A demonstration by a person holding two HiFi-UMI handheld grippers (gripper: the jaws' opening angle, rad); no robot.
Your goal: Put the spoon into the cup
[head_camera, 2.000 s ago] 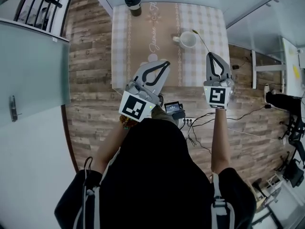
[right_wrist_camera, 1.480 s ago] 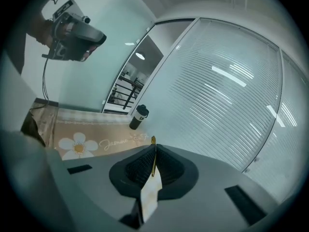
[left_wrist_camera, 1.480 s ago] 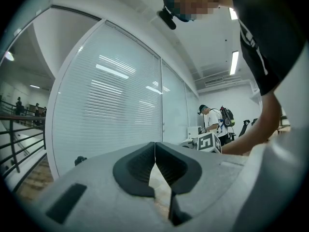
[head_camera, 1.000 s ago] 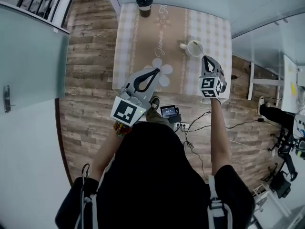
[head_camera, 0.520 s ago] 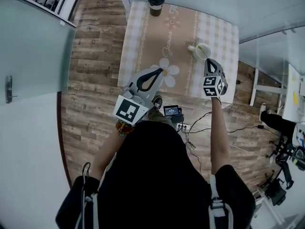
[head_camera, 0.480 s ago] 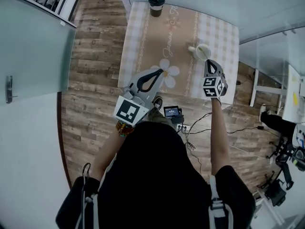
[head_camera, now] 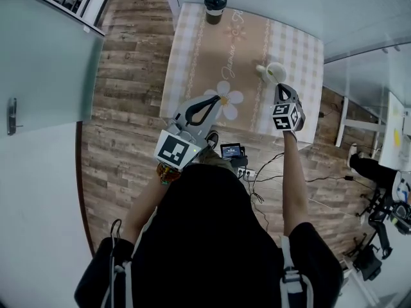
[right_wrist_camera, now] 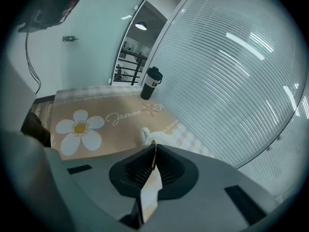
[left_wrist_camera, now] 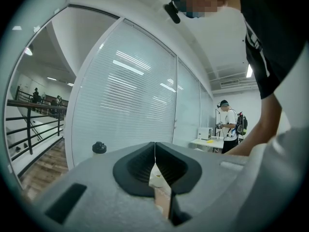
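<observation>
A white cup [head_camera: 275, 72] stands at the right side of the table, on a tan cloth [head_camera: 221, 50] printed with a daisy. My right gripper [head_camera: 281, 90] hangs just short of the cup and is shut on a thin gold spoon [right_wrist_camera: 153, 151], whose stem runs forward from the jaws toward the cup [right_wrist_camera: 152, 135]. Whether the far end sits inside the cup I cannot tell. My left gripper [head_camera: 214, 99] hovers over the table's near edge by the daisy, shut with nothing in it. In the left gripper view [left_wrist_camera: 155, 151] the jaws meet.
A dark lidded tumbler [head_camera: 215, 5] stands at the table's far edge, also in the right gripper view [right_wrist_camera: 151, 82]. Glass walls run behind and to the right of the table. A small screen device [head_camera: 231, 150] and cables lie on the wooden floor. A person [left_wrist_camera: 229, 124] stands far off.
The right gripper has carried the spoon closer to the white cup and now sits right beside it. The left gripper has stayed near the table's front edge.
</observation>
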